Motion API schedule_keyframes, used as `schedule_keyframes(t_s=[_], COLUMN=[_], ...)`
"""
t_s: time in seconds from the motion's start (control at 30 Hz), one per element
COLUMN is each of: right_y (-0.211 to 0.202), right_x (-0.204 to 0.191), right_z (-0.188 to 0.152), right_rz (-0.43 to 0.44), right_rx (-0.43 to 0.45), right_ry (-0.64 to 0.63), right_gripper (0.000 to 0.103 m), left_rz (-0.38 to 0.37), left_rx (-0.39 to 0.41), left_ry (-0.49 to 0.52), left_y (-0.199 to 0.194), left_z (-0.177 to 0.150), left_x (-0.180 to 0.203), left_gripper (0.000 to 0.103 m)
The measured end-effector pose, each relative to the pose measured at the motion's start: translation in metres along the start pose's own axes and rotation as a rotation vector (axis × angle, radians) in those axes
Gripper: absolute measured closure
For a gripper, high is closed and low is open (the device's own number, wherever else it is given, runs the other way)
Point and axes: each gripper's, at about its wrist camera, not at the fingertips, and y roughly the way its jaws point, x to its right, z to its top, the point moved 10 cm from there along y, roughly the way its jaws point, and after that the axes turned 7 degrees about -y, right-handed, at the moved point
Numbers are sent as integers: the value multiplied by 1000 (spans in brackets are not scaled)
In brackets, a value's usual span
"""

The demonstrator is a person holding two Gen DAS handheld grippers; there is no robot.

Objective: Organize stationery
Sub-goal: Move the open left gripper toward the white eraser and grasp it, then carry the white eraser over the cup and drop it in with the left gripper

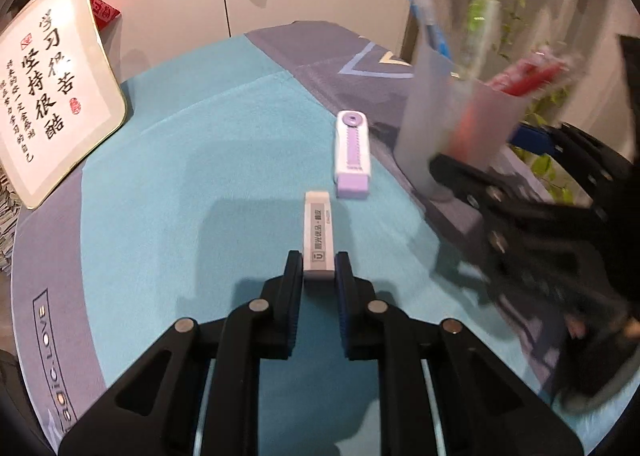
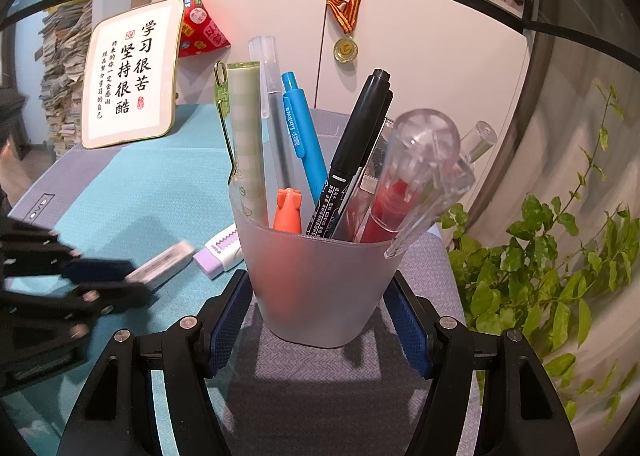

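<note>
Left gripper [image 1: 319,266] fingers clamp white eraser [image 1: 318,234] near end; long axis points straight ahead. Right gripper [image 2: 320,312] fingers grip upright pen cup [image 2: 320,280].

the left gripper [image 1: 319,266] points steeply down toward the surface, its two black fingers drawn in until the pads press the near end of a white eraser [image 1: 318,234] from both sides. from the right wrist view it reaches in from the left edge, blurred. the right gripper [image 2: 320,320] tilts down less steeply, its jaws set wide, the blue-lined pads [image 2: 230,320] closed against the lower sides of a frosted pen cup [image 2: 316,288] that stands upright between them.
</note>
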Motion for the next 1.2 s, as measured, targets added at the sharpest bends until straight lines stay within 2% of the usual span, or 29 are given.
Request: schedule_keyframes(t_s=[0.37, 0.57, 0.77, 0.9, 0.97, 1.07, 1.2], right_y=[0, 0, 0, 0, 0, 0, 0], right_x=[0, 0, -1, -1, -1, 0, -1], right_z=[0, 0, 0, 1, 1, 0, 0], right_rz=[-1, -2, -2, -2, -2, -3, -2], right_rx=[0, 0, 0, 0, 0, 0, 0], right_ry=[-2, -2, -2, -2, -2, -3, -2], right_gripper=[34, 34, 34, 34, 34, 34, 34], left_rz=[-36, -65, -108, -194, -229, -275, -247], left_rx=[109, 122, 224, 341, 373, 357, 290], left_ry=[3, -9, -4, 7, 31, 55, 63], left_y=[-50, -61, -101, -141, -150, -143, -114], left_z=[8, 16, 51, 86, 97, 113, 127], left_x=[3, 7, 20, 44, 58, 81, 89], left_gripper=[89, 89, 89, 89, 89, 89, 89])
